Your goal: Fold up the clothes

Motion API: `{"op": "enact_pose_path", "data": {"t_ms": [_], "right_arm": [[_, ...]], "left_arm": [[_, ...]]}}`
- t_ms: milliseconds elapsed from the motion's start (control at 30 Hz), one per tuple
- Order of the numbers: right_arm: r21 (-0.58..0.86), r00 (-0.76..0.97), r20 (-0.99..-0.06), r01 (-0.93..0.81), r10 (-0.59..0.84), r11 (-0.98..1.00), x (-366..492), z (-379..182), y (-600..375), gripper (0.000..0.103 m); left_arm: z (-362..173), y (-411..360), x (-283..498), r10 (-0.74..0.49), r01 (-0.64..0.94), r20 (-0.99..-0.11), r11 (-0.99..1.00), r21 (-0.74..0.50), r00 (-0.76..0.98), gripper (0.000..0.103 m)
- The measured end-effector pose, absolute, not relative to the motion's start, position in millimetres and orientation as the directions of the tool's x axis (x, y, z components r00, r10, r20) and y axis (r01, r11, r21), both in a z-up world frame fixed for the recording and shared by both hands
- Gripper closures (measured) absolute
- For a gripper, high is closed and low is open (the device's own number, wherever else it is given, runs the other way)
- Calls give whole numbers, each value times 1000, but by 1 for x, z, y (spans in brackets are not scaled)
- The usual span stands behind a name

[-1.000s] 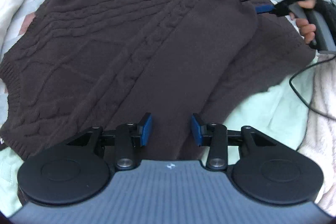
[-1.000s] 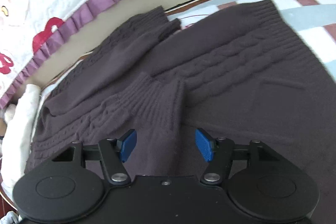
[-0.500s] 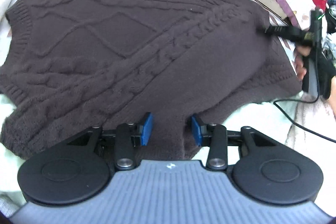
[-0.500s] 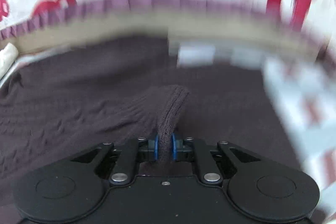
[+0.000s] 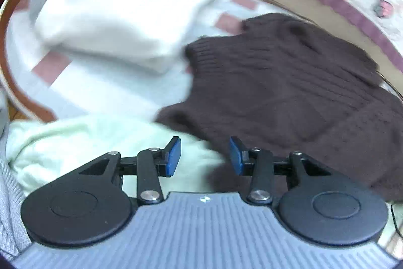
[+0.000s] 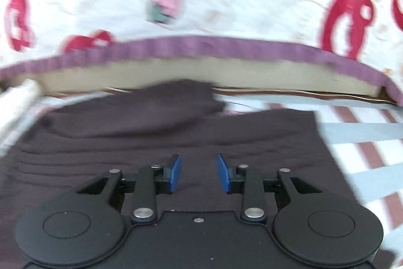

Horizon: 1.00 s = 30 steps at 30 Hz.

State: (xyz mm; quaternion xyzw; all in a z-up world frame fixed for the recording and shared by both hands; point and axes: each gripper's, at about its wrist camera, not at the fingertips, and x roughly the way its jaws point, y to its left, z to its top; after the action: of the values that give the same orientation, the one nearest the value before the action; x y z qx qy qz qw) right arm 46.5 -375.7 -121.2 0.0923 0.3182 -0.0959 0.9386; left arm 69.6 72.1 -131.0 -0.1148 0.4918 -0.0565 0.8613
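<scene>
The dark brown cable-knit sweater (image 5: 289, 92) lies flat on the bed and fills the right half of the blurred left wrist view. My left gripper (image 5: 204, 159) hovers over its near edge, where it meets a pale green cloth (image 5: 88, 138). Its jaws are opening and grip nothing. In the right wrist view the sweater (image 6: 252, 143) spreads below my right gripper (image 6: 199, 173), with a sleeve (image 6: 141, 112) folded across its far part. The right jaws are opening too, with nothing between the blue pads.
A folded white garment (image 5: 131, 9) lies beside the sweater's ribbed hem. The bed's curved wooden edge (image 5: 10, 24) runs on the left. A quilt with a purple ruffle (image 6: 201, 47) hangs behind, and a checked sheet (image 6: 365, 132) shows to the right.
The right gripper shut on the sleeve cuff half a second ago and has now let it go. The left gripper swung left off the sweater to its edge, bringing the white garment into view.
</scene>
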Motion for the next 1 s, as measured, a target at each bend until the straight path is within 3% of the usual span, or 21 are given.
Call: {"op": "enact_pose_path", "data": {"t_ms": [167,233,333,400,433,467,500,600,667,800,900,967,1000], "right_arm": [[376,695,-621,-142,363,916,64,-133,-275,59],[401,625,-613,-281,483,872,59,-133,-238,59],[393,518,-610,-459,600,797,48,-134,-193,59],[367,475,-629,-516,615,774,40,-137,-174,57],[356,458,-641,-533,616,767,36,-140,-167,57],[349,443,-652,-544,615,763,32,-142,-164,57],[340,427,-664,-559,615,756,29,-144,-160,57],[253,375,-719,-642,585,723,19,-149,-146,57],[151,378,-750,-702,543,696,3,-151,-137,56],[144,373,-753,-711,542,688,-4,-158,-137,47],[196,354,-755,-683,553,704,2,-162,-140,47],[236,341,-750,-662,567,711,4,-162,-145,47],[256,338,-745,-651,575,715,4,-162,-147,47]], "left_arm": [[-158,104,80,-355,-170,-776,848,-502,521,58],[-166,111,86,-397,-199,-745,798,-569,536,55],[-176,107,102,-413,-190,-752,800,-569,515,49],[-183,106,108,-414,-199,-747,792,-577,520,49],[-187,104,111,-412,-201,-742,789,-581,529,55],[-191,103,113,-408,-199,-736,787,-583,540,67],[-192,100,115,-387,-179,-732,807,-563,561,93],[-168,101,96,-272,-118,-635,857,-502,723,94],[-158,111,85,-274,-126,-581,823,-553,766,94],[-175,109,88,-157,-194,-724,906,-377,672,94],[-185,106,89,-129,-230,-767,911,-342,629,92],[-175,98,93,-121,-203,-772,929,-309,624,83],[-170,95,94,-117,-193,-774,936,-296,622,74]]}}
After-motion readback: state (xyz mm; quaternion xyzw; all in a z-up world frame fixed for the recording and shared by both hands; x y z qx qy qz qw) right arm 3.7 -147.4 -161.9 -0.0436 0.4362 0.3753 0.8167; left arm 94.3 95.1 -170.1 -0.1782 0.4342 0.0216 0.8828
